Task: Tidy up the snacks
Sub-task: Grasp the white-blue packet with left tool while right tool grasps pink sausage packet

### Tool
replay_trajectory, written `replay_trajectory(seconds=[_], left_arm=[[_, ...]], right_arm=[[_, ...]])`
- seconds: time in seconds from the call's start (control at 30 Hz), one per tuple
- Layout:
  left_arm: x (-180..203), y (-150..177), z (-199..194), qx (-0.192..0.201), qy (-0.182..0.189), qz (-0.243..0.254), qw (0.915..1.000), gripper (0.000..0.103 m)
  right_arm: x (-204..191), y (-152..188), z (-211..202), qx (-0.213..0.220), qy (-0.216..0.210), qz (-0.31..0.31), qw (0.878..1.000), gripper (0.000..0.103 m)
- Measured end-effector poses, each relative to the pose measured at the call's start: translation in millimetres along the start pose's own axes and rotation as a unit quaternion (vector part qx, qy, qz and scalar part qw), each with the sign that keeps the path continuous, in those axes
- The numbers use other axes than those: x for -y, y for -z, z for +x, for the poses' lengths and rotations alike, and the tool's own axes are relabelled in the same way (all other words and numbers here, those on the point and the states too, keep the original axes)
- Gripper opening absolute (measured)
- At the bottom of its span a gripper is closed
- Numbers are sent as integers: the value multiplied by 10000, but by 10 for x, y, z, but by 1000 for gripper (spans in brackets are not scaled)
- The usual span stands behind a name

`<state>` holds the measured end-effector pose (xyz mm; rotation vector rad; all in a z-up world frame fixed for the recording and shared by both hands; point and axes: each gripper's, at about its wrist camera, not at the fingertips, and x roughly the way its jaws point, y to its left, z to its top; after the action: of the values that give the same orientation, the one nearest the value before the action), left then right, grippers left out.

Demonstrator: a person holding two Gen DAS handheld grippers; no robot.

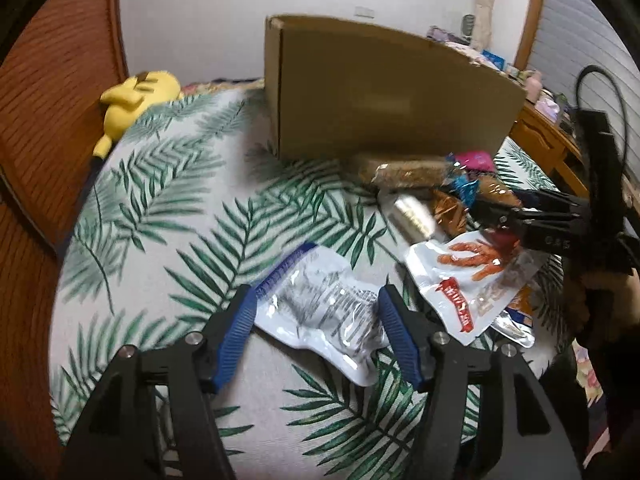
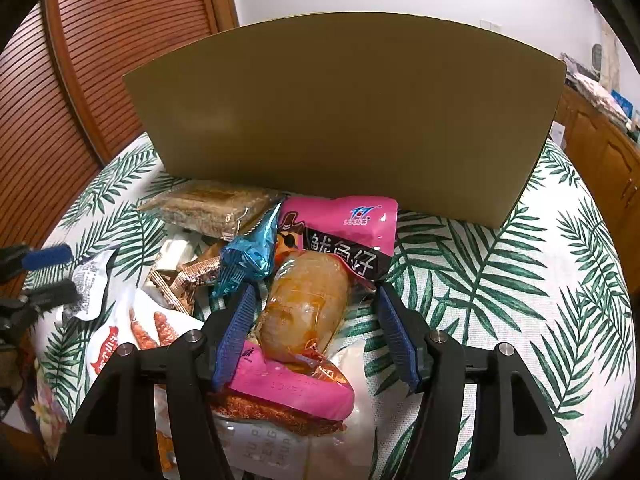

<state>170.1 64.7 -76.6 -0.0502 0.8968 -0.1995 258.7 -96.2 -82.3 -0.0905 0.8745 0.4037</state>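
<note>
The left gripper stands half open around a white pouch, pads apart from it, its long axis slanting. The right gripper, likewise open, straddles a pink packet lying lengthwise toward the cardboard box; lower packets are hidden.

glossy plastic snack packets, matt cardboard box

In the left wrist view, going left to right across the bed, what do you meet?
Yellow plush toy → silver-white pouch between the open left tool → chicken-feet pouch → right tool.
</note>
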Motion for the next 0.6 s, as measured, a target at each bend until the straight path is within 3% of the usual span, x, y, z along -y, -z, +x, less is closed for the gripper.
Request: replay_trajectory(seconds=[0.17,0.3,0.6], left_arm=[[14,50,36,94,-191,-242,9995,73],[1,85,119,-52,-251,-368,9990,84],[124,154,135,14,-470,40,9989,87]], right_arm=[[6,5,-6,11,-25,18,10000,65],[21,4,-14,18,-42,34,10000,65],[33,5,-28,35,-85,59,9999,65]])
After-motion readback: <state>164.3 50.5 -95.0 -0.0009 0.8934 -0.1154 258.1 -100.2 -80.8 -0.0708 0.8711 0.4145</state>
